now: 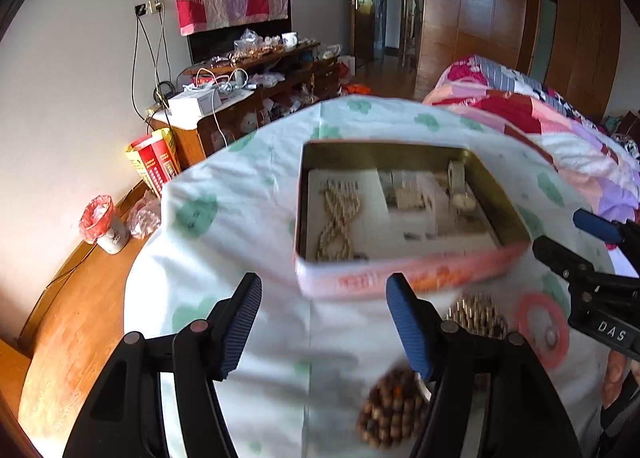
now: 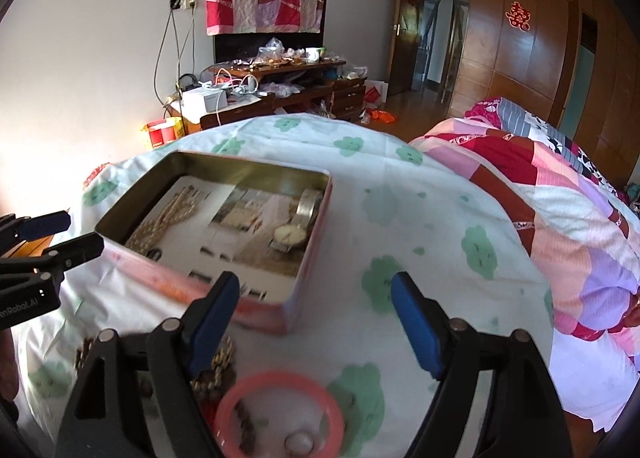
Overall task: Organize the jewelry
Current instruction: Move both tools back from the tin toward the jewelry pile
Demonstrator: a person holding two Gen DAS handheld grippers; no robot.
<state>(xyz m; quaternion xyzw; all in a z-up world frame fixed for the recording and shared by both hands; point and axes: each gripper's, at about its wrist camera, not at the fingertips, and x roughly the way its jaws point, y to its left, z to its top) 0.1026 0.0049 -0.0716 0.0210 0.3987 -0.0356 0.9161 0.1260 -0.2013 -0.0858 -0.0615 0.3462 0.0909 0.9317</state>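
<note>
Spread over the round table is a white cloth with green flower shapes (image 2: 440,193), and a bed with a bright patchwork quilt (image 2: 560,197) stands beside it. On the cloth sits an open pink metal tin with a gold inside (image 1: 408,278), and in it lie a string of pale pearl beads (image 1: 338,213) on the left and a silver wristwatch with a round cream face (image 2: 289,234) on the right. Just in front of the tin, closer to the person, three things wait to go in — a brown wooden bead bracelet (image 1: 390,410), a shiny gold chain bracelet (image 1: 478,314) and a round pink plastic bangle (image 2: 279,410). The left tongs (image 1: 324,322) are wide open with nothing in them; the wooden beads lie low and to their right, just under the right finger. The right tongs (image 2: 316,324) are wide open and empty too — the pink bangle lies flat right below them, a little to the left, so I think this hand is nearer to it. The bangle is round, so it has no long side, and the tongs would need to dip down and pinch its rim
</note>
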